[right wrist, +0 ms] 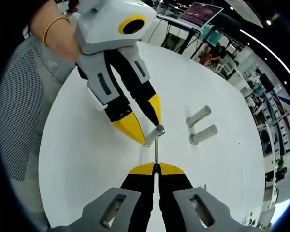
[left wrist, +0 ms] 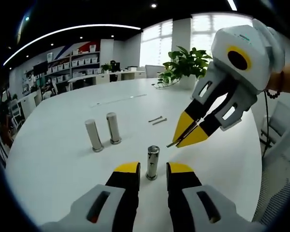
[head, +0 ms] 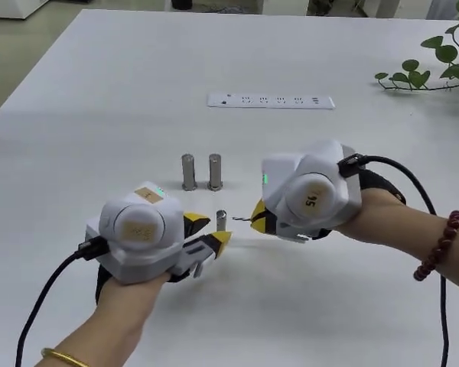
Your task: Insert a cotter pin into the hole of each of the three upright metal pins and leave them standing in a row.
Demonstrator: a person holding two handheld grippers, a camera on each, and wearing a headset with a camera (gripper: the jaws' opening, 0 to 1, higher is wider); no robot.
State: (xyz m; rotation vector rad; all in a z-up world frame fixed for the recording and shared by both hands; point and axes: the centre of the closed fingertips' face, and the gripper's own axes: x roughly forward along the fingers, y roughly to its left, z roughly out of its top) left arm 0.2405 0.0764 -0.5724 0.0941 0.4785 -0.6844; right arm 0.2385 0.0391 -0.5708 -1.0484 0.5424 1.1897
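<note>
A short metal pin (head: pixel 221 220) stands upright between the yellow jaws of my left gripper (head: pixel 210 231). In the left gripper view the pin (left wrist: pixel 152 162) has a gap on each side, so my left gripper (left wrist: pixel 153 169) is open around it. My right gripper (right wrist: pixel 156 168) is shut on a thin cotter pin (right wrist: pixel 156 152), whose tip reaches the top of the metal pin (right wrist: pixel 154 135). The left gripper view shows my right gripper (left wrist: pixel 181 140) coming in from the right. Two more metal pins (head: pixel 188 171) (head: pixel 215 171) stand side by side farther back.
Two spare cotter pins (left wrist: pixel 156 120) lie on the white table (head: pixel 99 115) beyond the near pin. A white power strip (head: pixel 271 100) lies farther back, and a plant (head: pixel 436 65) reaches in at the far right. Cables trail from both grippers.
</note>
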